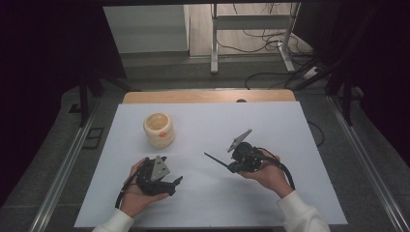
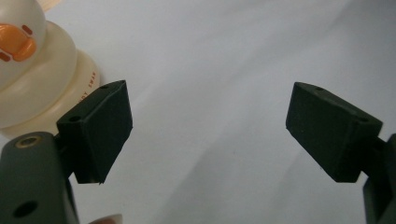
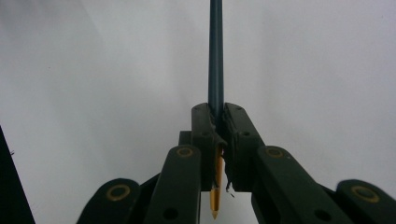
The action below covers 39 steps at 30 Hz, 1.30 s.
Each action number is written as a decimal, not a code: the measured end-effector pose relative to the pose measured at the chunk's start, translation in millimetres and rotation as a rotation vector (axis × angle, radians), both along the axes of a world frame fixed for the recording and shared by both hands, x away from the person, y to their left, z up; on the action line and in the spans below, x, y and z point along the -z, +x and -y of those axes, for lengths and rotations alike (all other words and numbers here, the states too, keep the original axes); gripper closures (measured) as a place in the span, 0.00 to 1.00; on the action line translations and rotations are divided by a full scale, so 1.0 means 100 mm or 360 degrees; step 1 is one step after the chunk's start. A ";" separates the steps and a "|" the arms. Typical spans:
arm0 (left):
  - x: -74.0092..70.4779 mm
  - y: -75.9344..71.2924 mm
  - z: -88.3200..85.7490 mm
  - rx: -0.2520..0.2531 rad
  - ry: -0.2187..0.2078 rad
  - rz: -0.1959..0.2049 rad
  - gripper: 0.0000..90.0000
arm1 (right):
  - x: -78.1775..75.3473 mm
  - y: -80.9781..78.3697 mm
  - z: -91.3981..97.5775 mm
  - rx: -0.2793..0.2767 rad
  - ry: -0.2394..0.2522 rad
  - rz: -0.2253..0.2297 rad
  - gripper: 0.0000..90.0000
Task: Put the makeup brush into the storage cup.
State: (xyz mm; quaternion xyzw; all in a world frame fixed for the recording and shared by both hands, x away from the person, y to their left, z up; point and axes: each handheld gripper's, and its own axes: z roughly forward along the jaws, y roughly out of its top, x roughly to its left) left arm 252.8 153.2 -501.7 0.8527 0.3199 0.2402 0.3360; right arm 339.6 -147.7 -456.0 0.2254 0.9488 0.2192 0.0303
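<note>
White worktop [image 1: 203, 203], dark room behind | right claw [image 3: 217, 122] clamped on pen [image 3: 215, 56], gold tip toward the camera | left claw [image 2: 208, 130] wide open, empty, near cup [image 1: 158, 129] | advice: keep pen level, bring it over the cup mouth, steady cup with left claw.

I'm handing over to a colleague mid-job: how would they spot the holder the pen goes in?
On the white table sheet, look at the far left part, beyond the left gripper. There stands a squat cream round pot, open at the top. An orange duck-bill mark on its side sets it apart.
</note>
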 end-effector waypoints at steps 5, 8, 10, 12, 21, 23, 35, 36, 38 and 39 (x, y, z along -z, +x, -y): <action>-0.01 0.01 0.03 0.0019 0.0008 0.0001 0.17 | 0.00 -0.01 -0.01 -0.0006 0.0001 -0.0002 0.93; -0.02 0.02 0.05 0.0027 0.0008 0.0003 0.17 | 0.01 0.00 -0.01 -0.0006 0.0001 -0.0001 0.93; -0.02 0.03 0.07 0.0031 0.0012 0.0004 0.17 | 0.01 0.00 -0.01 -0.0009 0.0001 -0.0001 0.93; -0.02 0.03 0.08 0.0035 0.0011 0.0007 0.17 | 0.01 0.00 -0.01 -0.0011 0.0000 -0.0001 0.93; -0.04 0.03 0.15 0.0107 -0.0003 0.0019 0.19 | 0.01 -0.01 -0.02 -0.0038 0.0015 -0.0005 0.93; -0.04 0.04 0.16 0.0112 0.0009 0.0020 0.19 | 0.01 -0.01 -0.03 -0.0042 0.0013 -0.0006 0.93; -0.04 0.08 0.22 0.0121 0.0029 0.0019 0.19 | 0.00 -0.03 -0.10 -0.0072 0.0021 -0.0010 0.93; -0.04 0.08 0.23 0.0124 0.0032 0.0020 0.19 | 0.00 -0.03 -0.12 -0.0077 0.0024 -0.0005 0.93; -0.04 0.09 0.24 0.0126 0.0031 0.0021 0.19 | 0.00 -0.03 -0.14 -0.0090 0.0022 -0.0005 0.93; -0.04 0.09 0.25 0.0127 0.0033 0.0022 0.19 | 0.00 -0.03 -0.15 -0.0093 0.0019 -0.0004 0.93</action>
